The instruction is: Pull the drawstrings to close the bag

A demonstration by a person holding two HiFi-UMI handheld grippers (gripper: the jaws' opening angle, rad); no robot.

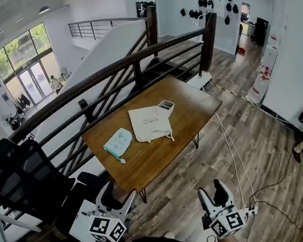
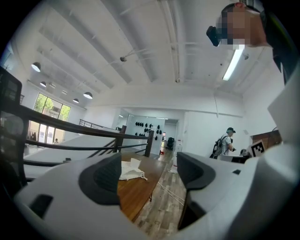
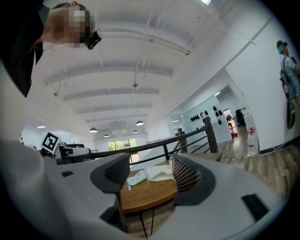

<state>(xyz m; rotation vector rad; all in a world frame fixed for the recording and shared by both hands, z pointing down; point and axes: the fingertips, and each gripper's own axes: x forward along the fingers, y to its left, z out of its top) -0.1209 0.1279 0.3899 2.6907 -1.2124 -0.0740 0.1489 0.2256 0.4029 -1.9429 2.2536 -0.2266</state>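
On a wooden bench (image 1: pixel 146 162) beside a dark stair railing (image 1: pixel 133 64), a cream drawstring bag (image 1: pixel 150 123) lies flat near the middle, its cord (image 1: pixel 170 137) trailing from the corner nearest the viewer. A small white box (image 1: pixel 165 106) sits at the bag's far right corner. A teal pouch (image 1: pixel 118 143) lies just to the bag's left, apart from it. Well short of the bench, above the plank floor (image 1: pixel 255 148), a person holds both tools level, pointing toward the bench. The left gripper (image 1: pixel 120 195) has its jaws spread apart with nothing between them. The right gripper (image 1: pixel 212 191) is likewise released and empty. A black mesh office chair (image 1: pixel 20 173) stands at the left, near the left gripper
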